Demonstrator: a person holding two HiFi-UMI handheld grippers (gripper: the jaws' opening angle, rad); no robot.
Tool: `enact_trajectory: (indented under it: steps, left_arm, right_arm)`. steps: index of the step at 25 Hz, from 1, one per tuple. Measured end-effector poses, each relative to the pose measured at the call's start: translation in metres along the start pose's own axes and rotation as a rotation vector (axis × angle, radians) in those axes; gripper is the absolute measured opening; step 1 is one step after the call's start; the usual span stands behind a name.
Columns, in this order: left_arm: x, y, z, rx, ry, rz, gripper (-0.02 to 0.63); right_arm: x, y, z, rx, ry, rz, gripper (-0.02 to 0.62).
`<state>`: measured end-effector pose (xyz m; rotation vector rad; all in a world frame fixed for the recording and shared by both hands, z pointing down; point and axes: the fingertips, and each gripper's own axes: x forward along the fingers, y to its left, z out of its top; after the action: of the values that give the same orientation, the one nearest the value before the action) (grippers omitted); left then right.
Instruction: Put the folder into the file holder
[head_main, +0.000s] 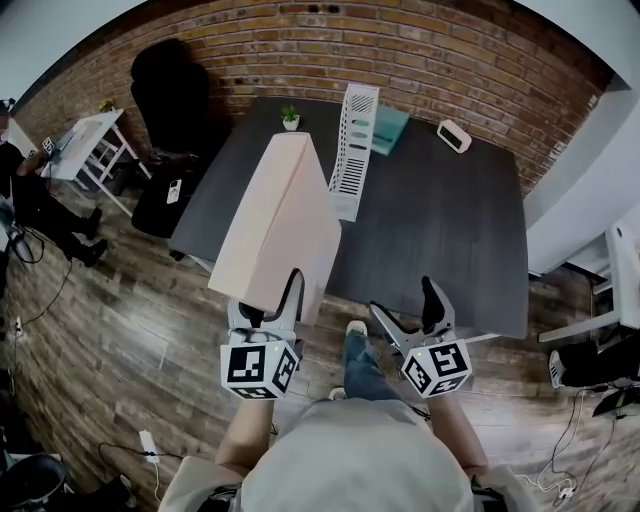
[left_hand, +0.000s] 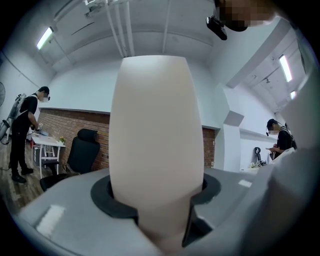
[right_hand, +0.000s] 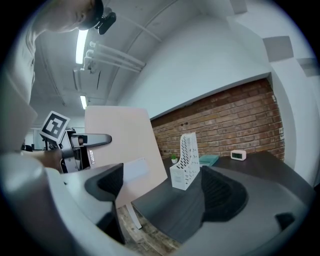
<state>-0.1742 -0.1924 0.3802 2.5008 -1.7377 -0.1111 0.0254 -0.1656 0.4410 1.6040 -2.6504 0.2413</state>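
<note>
The left gripper (head_main: 268, 300) is clamping the lower end of the folder (head_main: 280, 215), with its jaws standing wide and both pads pressing on the folder's faces. The left gripper view is showing that grip close up, but there the folder's pale edge is filling the middle and hiding the file holder (head_main: 352, 150). The head view is giving the layout. The file holder is standing upright on the dark table (head_main: 450, 240), and the folder is being held tilted in the air to the near left of it, not in it. A small plant (head_main: 290, 117) is sitting behind and left of the file holder, a teal book (head_main: 389, 129) is lying just behind it, and a white clock (head_main: 454, 135) is resting behind it to the right. The right gripper (head_main: 410, 315) is hovering to the near right of the file holder, jaws spread apart and gripping nothing. Only the right gripper view is showing a white label (right_hand: 134, 170) on the folder's face, and it is framing the file holder's perforated side far beyond its own jaws.
</note>
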Motion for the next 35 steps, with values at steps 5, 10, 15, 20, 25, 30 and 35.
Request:
enact_trajectory:
  steps: [5,10,15,20,25,30,35]
  left_arm:
    - [0.045,0.004,0.012,0.000,-0.023,-0.021,0.265]
    - [0.097,0.007,0.026,0.016,-0.041,-0.026,0.265]
    - [0.147,0.011,0.033,0.031,-0.044,-0.027,0.265]
    - [0.196,0.010,0.036,0.052,-0.038,-0.037,0.265]
    - [0.232,0.005,0.037,0.094,-0.042,-0.038,0.265]
    - [0.247,0.001,0.045,0.076,-0.037,-0.036,0.265]
    - [0.264,-0.003,0.049,0.081,-0.043,-0.050,0.265]
  right_arm:
    - [0.035,-0.022,0.004,-0.005,0.001,0.016,0.460]
    - [0.070,-0.051,0.019,-0.006,-0.014,0.024,0.460]
    - [0.100,-0.079,0.033,-0.004,-0.025,0.028,0.460]
    - [0.128,-0.109,0.041,0.002,-0.027,0.026,0.460]
    - [0.149,-0.134,0.043,0.010,-0.025,0.027,0.460]
    - [0.165,-0.149,0.043,0.019,-0.018,0.033,0.460]
    - [0.174,-0.161,0.040,0.037,-0.012,0.028,0.460]
